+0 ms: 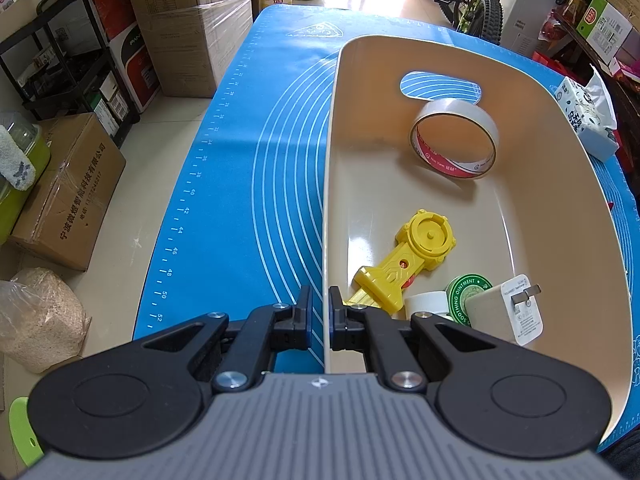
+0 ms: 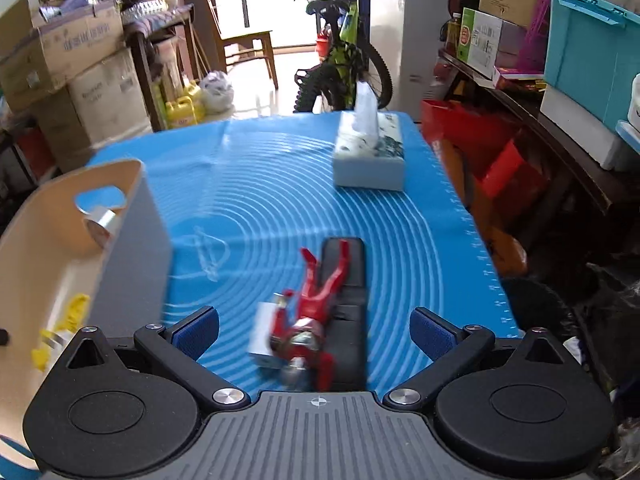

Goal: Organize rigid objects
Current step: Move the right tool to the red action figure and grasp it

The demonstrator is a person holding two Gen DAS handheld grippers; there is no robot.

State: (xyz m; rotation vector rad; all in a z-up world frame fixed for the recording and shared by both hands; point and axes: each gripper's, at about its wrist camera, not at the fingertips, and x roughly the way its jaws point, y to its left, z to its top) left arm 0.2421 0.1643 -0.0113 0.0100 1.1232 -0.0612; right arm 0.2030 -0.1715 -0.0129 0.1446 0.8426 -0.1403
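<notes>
My left gripper (image 1: 320, 312) is shut on the left wall of a beige bin (image 1: 332, 168). In the bin lie a tape roll (image 1: 454, 138), a yellow toy (image 1: 408, 260), a green ointment tin (image 1: 466, 292) and a white charger (image 1: 506, 310). My right gripper (image 2: 314, 330) is open and empty above the blue mat (image 2: 272, 184). Between its fingers lie a red toy figure (image 2: 316, 304), a black remote (image 2: 346, 304) and a small white box (image 2: 264, 334), all on the mat. The bin (image 2: 120, 216) stands to the left.
A tissue box (image 2: 370, 152) stands at the mat's far right and also shows in the left wrist view (image 1: 588, 116). Cardboard boxes (image 1: 192, 20), a bicycle (image 2: 344, 52) and shelves surround the table.
</notes>
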